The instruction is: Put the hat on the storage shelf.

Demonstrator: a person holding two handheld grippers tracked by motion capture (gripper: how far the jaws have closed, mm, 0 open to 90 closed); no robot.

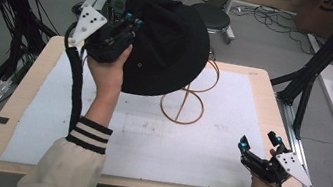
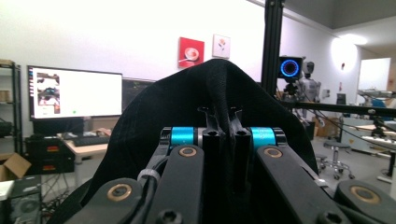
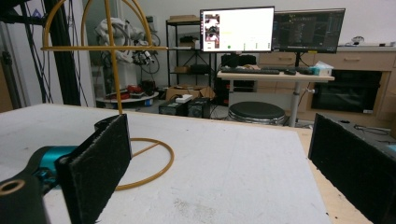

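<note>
Hat point(image 1: 169, 48) hangs pinched by its brim in the left gripper point(image 1: 132, 23), raised just above the wire stand point(image 1: 189, 94) near the table's far edge; right gripper point(image 1: 259, 142) rests open, empty.

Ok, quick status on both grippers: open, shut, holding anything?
Left gripper: shut on the black hat, pinching its fabric and holding it up above the gold wire stand.
Right gripper: open, holding nothing, low over the table.

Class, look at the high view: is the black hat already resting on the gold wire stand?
No. The left gripper holds the black hat raised above the gold wire stand.
</note>
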